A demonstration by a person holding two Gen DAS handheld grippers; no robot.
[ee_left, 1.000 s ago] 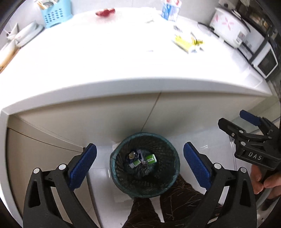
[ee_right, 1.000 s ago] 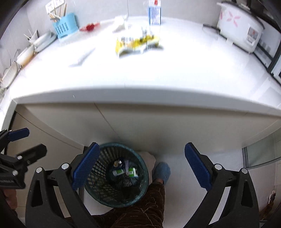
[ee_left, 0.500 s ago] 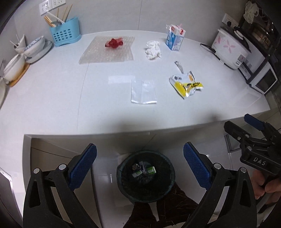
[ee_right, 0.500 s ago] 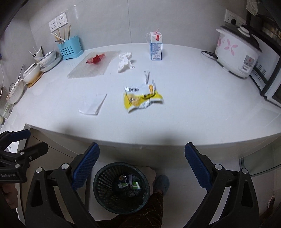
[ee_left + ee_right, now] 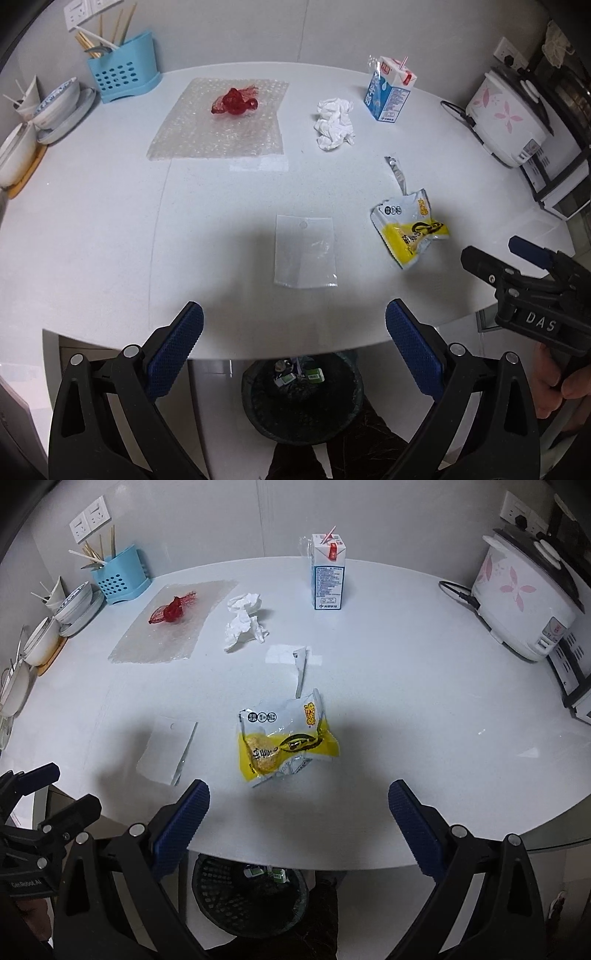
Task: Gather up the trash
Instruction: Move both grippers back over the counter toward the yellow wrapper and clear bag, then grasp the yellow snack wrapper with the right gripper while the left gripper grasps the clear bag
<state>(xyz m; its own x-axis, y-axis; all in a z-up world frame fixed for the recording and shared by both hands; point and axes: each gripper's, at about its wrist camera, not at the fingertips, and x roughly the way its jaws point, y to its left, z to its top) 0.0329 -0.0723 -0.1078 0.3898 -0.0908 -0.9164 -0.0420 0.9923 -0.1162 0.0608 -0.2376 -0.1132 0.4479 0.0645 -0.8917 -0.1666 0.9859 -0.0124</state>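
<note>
Trash lies on the white counter [image 5: 110, 229]: a clear plastic bag [image 5: 304, 256], a yellow snack wrapper [image 5: 410, 230], a torn wrapper strip [image 5: 396, 170], a crumpled tissue [image 5: 334, 123], a milk carton [image 5: 389, 90], and red netting [image 5: 234, 102] on bubble wrap [image 5: 218, 122]. The dark mesh bin [image 5: 301, 398] stands on the floor under the counter edge with packets inside. My left gripper [image 5: 293, 349] is open and empty, above the counter's front edge, short of the clear bag. My right gripper [image 5: 297, 827] is open and empty, just short of the yellow wrapper [image 5: 284, 744].
A blue utensil holder [image 5: 123, 77] and stacked bowls [image 5: 51, 110] stand at the back left. A rice cooker [image 5: 506, 118] with its cord and a microwave [image 5: 561, 184] are at the right. The person's leg shows beside the bin.
Both grippers have risen from over the bin to above the counter's front edge. The counter top and its trash have come into full view. Both stay open.
</note>
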